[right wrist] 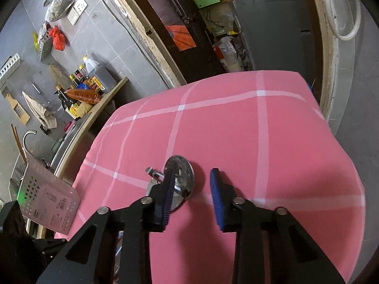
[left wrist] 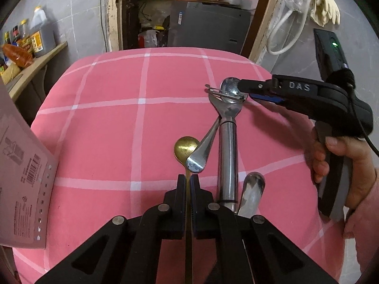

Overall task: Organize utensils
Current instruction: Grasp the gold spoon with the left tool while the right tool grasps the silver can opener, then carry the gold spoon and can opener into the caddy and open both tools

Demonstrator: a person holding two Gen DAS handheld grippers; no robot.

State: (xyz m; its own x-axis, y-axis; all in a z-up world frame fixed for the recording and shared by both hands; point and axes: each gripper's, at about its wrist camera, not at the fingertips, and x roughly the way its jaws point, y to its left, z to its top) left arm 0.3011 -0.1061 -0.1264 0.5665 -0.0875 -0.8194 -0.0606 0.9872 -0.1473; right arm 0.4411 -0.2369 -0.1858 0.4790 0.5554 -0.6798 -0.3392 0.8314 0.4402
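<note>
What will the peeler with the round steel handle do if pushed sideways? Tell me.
The peeler would probably roll: its handle is a smooth cylinder lying on flat cloth. It looks stiff and fairly heavy, being solid metal. The polished surface may slip between the right gripper's open pads.

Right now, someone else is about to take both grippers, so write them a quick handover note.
Left gripper: shut on the gold spoon by its handle.
Right gripper: open, hovering over the silver spoon's bowl and the peeler head, gripping neither.
On the pink cloth: silver spoon, peeler and one more steel utensil in a loose pile, crossing each other.
Perforated holder at the left edge.
Done: nothing sorted. Left: all utensils.
</note>
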